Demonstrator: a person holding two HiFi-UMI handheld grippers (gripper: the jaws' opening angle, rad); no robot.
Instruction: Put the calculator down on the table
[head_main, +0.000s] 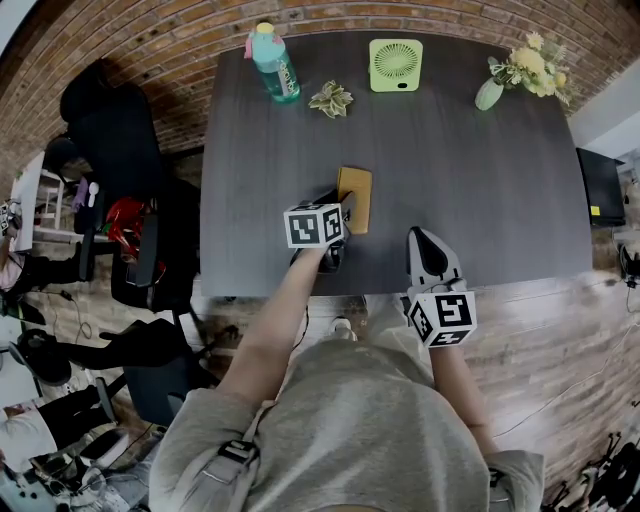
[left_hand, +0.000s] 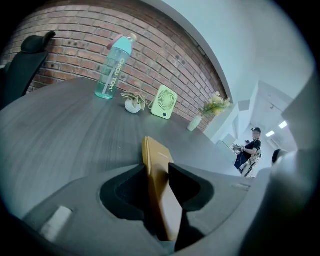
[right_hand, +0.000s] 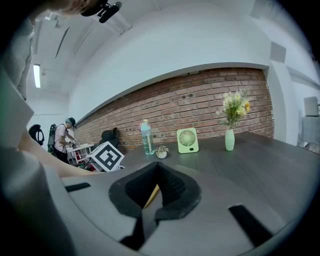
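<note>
Calculator (head_main: 357, 195) | near end hidden between parted left tongs (left_hand: 156, 170) | keys indiscernible

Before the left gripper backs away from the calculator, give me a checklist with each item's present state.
1. Calculator is over the table, well in from its edges: ok.
2. Calculator rests fully on the table: cannot tell; in the left gripper view it stands on edge between the jaws.
3. Left gripper is free of the calculator: probably ok; a dark gap shows beside it on the left jaw's side.
4. Right gripper is empty with jaws together, off to the side: ok.
5. Bottle and fan stand at the far edge, out of the way: ok.
</note>
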